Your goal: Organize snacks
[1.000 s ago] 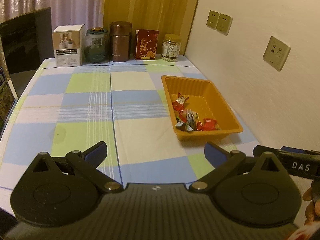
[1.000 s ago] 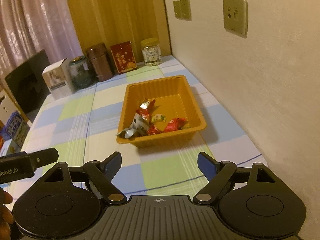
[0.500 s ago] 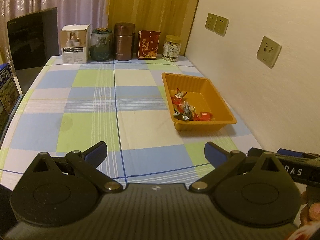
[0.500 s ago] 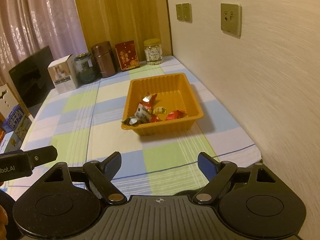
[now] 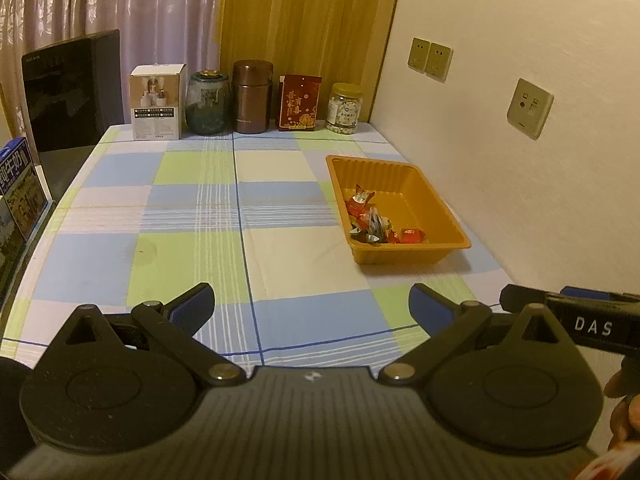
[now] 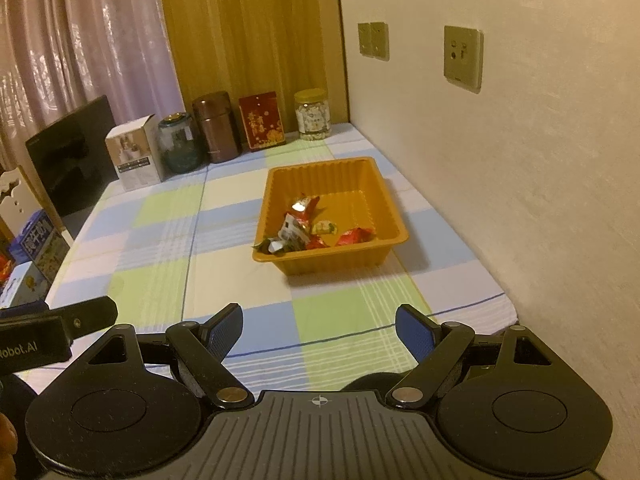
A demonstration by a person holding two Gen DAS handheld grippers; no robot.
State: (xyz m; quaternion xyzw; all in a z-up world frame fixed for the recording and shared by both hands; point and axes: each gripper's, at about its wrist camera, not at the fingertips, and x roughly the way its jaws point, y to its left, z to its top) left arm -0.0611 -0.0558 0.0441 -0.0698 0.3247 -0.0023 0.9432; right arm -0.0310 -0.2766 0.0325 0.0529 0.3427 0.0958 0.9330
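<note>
Between my left gripper (image 5: 311, 304) pads nothing is sitting, jaws spread wide; my right gripper (image 6: 319, 330) is hanging equally wide and empty, I judge because the snacks (image 6: 310, 228) are lying gathered in the orange tray (image 6: 384, 196) well ahead on the checked tablecloth (image 5: 192, 216), beside the wall

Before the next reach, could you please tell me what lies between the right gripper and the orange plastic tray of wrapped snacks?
Nothing: in the right wrist view only bare checked tablecloth separates the right gripper from the orange plastic tray.
</note>
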